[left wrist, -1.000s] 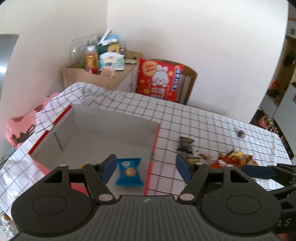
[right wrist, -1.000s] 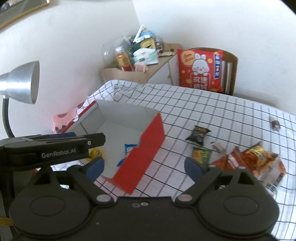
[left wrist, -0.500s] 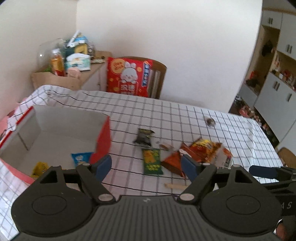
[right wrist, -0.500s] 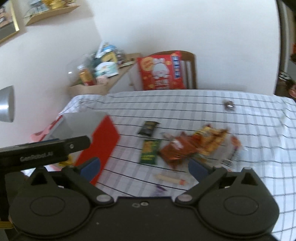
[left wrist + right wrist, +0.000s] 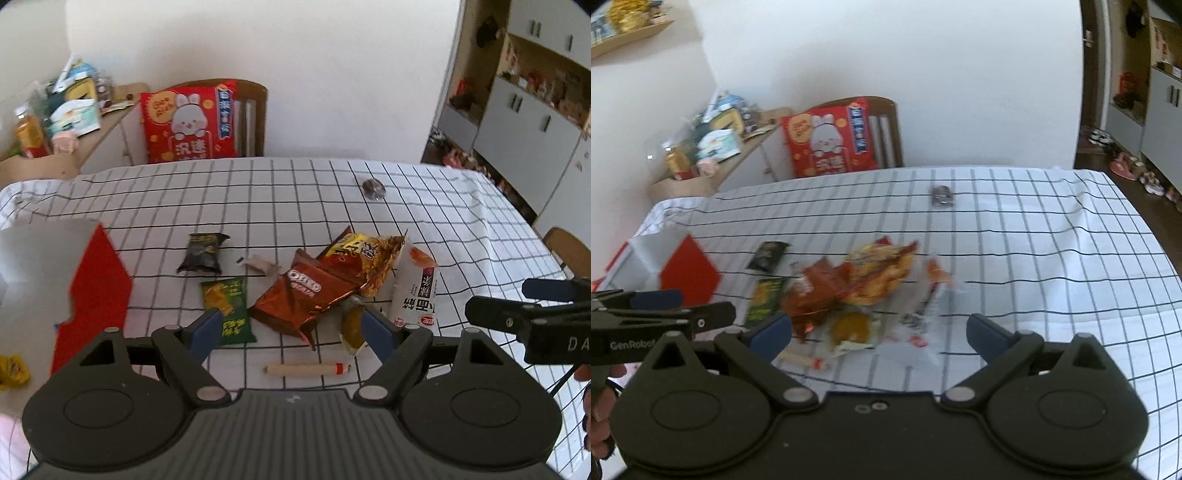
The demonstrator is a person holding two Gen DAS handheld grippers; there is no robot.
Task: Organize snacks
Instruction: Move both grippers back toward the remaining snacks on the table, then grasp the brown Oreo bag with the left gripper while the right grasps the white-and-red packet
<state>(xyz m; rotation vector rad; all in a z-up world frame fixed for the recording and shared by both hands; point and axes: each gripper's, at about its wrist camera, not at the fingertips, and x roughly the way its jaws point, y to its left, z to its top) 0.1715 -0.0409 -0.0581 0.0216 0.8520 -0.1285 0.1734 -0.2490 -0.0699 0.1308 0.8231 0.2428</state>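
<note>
Snacks [image 5: 325, 284] heaped (sausage stick [image 5: 306, 369] nearest), red box [image 5: 96, 291] beside.

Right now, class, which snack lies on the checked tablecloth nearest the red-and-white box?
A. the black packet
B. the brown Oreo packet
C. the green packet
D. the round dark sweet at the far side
C: in the left wrist view the green packet lies closest to the box's red wall, with the black packet a little further off.

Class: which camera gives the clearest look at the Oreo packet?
The left wrist view: the Oreo packet is sharp there, its logo readable. The right wrist view shows the same packet only as a motion-blurred brown shape, logo illegible.
</note>
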